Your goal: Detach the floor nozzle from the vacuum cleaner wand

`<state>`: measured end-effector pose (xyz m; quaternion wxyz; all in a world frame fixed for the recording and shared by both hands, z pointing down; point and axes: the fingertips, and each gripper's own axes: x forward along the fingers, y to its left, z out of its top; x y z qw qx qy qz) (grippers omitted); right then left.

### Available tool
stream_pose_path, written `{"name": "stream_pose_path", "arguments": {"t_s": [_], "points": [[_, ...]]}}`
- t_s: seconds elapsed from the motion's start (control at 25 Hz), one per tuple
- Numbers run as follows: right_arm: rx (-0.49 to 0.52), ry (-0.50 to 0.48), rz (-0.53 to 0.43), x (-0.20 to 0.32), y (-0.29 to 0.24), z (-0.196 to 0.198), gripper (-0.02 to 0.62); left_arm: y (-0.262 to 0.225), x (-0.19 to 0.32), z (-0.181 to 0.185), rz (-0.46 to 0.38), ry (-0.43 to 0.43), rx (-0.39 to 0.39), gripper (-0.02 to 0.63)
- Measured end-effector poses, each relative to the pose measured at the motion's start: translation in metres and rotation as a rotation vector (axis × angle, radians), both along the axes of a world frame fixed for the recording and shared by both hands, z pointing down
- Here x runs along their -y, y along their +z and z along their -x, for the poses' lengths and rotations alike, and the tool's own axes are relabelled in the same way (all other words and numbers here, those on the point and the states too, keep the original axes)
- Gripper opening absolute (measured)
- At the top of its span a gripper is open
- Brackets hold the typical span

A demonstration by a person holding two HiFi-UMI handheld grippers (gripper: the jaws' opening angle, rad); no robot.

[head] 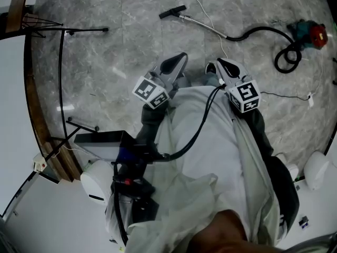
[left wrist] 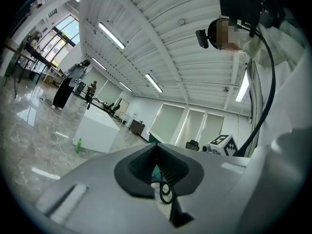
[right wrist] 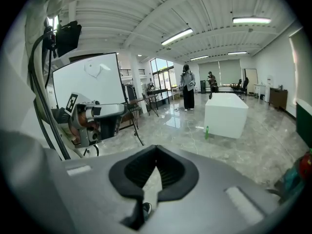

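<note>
The vacuum cleaner lies on the marble floor, far from both grippers. Its black floor nozzle (head: 172, 11) sits on the end of the silver wand (head: 202, 24). A black hose (head: 263, 31) curves from the wand to the teal and red body (head: 309, 33), which also peeks in at the right gripper view's edge (right wrist: 303, 172). I hold my left gripper (head: 176, 62) and right gripper (head: 224, 65) close to my chest, side by side. Both are shut with nothing between the pads. In their own views the left gripper (left wrist: 157, 150) and the right gripper (right wrist: 155, 165) each show closed jaws.
A black tripod stand (head: 79, 30) lies at the upper left by a curved wooden edge (head: 37, 115). Dark equipment (head: 105, 140) stands at my left side, and a white rounded unit (head: 316, 168) at the lower right. A thin white cable (head: 202, 7) runs across the floor. A white block (right wrist: 225, 112) stands farther off.
</note>
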<state>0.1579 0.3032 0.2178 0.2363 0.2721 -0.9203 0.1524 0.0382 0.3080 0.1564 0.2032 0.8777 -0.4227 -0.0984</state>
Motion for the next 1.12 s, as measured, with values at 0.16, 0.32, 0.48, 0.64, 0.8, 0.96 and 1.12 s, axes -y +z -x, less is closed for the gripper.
{"name": "stream_pose_path", "arguments": {"t_s": [0.16,0.32,0.48,0.64,0.8,0.96,1.12], "points": [[-0.005,-0.002,0.004,-0.002,0.001,0.013,0.0,0.001,-0.003,0.017,0.002,-0.014,-0.016,0.005],[-0.02,0.001,0.0,-0.003,0.004,0.029,0.0,0.004,-0.008,0.035,0.001,-0.02,-0.028,0.005],[-0.041,0.023,-0.013,0.002,0.007,0.039,0.0,0.012,-0.008,0.047,0.018,-0.012,-0.037,0.003],[-0.039,0.037,-0.001,0.022,0.016,0.05,0.0,0.024,0.005,0.06,0.05,-0.019,-0.04,0.005],[-0.039,0.024,0.032,0.041,0.023,0.056,0.0,0.028,0.022,0.069,0.085,-0.039,-0.034,0.005],[-0.011,0.026,0.078,0.088,0.041,0.06,0.0,0.045,0.057,0.078,0.134,-0.079,-0.025,0.005],[0.04,-0.036,0.118,0.163,0.056,0.071,0.0,0.06,0.117,0.092,0.188,-0.138,-0.009,0.005]]}}
